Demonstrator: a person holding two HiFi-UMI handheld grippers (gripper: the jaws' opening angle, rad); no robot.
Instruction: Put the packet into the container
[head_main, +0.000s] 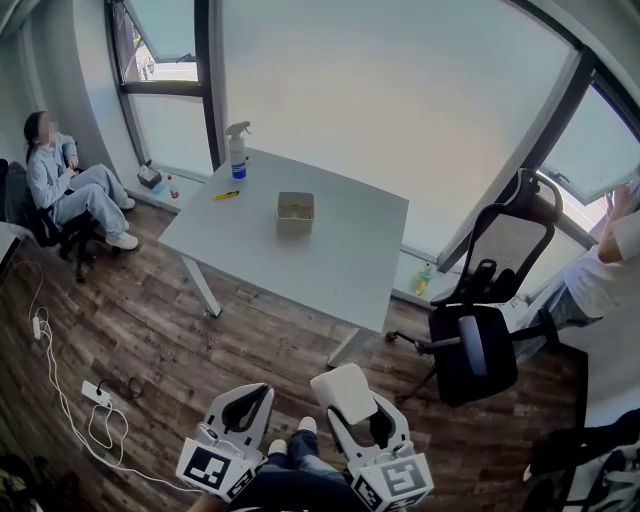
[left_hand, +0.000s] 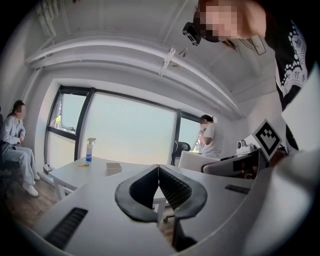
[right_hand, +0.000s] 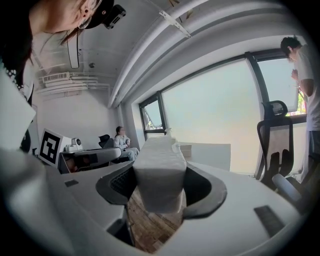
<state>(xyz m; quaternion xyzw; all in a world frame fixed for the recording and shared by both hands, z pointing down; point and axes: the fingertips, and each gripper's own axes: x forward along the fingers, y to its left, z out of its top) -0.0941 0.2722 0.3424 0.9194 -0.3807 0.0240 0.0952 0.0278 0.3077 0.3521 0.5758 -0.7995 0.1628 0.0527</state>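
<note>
Wood floor open before table edge, container mid-table; right gripper around packet, left gripper closed, empty.

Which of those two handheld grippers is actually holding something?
The right gripper: its fingers clamp a white packet. The left gripper is shut on nothing.

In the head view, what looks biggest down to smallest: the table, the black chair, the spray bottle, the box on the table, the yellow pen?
1. table
2. black office chair
3. container and spray bottle, too alike to rank: the bottle is taller, the container wider
4. yellow pen, smallest
</note>
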